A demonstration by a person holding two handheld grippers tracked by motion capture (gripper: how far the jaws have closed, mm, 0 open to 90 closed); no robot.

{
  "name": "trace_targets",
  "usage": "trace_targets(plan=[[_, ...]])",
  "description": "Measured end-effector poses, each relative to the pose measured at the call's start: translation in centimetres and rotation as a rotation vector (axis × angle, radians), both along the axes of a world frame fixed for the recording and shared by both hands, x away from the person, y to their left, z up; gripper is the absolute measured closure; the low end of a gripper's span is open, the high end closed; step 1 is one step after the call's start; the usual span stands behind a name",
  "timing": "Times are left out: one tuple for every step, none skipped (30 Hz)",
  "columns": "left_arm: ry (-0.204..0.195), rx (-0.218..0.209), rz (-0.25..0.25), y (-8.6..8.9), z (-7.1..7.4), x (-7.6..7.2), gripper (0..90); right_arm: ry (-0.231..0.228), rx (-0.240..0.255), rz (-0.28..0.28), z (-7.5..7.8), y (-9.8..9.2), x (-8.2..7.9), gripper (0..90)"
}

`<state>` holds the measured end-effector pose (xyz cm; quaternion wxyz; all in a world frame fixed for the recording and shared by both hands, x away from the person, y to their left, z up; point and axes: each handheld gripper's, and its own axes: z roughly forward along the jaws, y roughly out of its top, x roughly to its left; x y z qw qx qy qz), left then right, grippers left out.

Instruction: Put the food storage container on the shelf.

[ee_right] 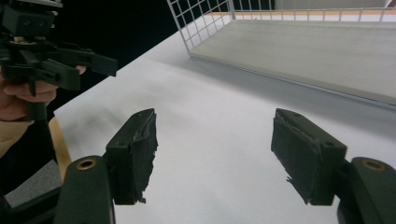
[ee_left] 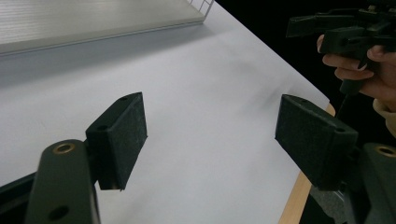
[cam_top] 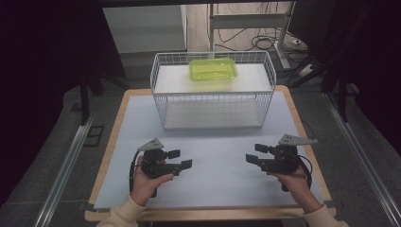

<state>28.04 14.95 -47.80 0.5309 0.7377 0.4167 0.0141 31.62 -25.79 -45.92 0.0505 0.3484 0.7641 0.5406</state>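
The green container point(cam_top: 213, 69), a shallow rectangular box of translucent plastic with a lid, is seen on the upper shelf of the white wire basket point(cam_top: 161, 106), toward the back of the table and well apart from both tools. It is judged to be light and rather stiff, with smooth walls which may slip between the pads; the thin plastic could bend if it is pressed hard. A hold across the short sides, or under the projecting rim of the lid, is thought to be the safest, and one tool on each end would keep it level. Whether something is inside cannot be told. The left gripper point(cam_top: 183, 160) is held low over the front part of the table, its jaws standing wide apart with nothing between them, as is confirmed in the left gripper view, where the pale sheet is seen between the pads point(ee_left: 122, 135). The right gripper point(cam_top: 253, 154) is held the same way at the other side, widely opened and empty. The table point(cam_top: 208, 161) is covered by a smooth pale sheet over a wooden board. Dark curtains are seen at both sides, and cables point(cam_top: 257, 40) lie on the floor behind the basket.
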Motion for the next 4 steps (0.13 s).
trace_targets(plan=[[0.006,-0.003,0.001,0.0,-0.1,0.0,24.3,-0.001,0.0,-0.001,-0.2,-0.1,0.0,30.5],[0.009,-0.001,0.002,0.0,-0.3,0.1,24.3,-0.003,-0.007,-0.005,-0.5,-0.2,0.0,29.1],[0.011,0.002,0.007,0.1,-0.5,0.1,24.1,-0.014,-0.019,-0.009,-0.8,-0.3,-0.1,27.5],[0.012,0.005,0.011,0.1,-0.6,0.2,23.9,-0.035,-0.049,-0.018,-1.2,-0.3,-0.3,24.5]])
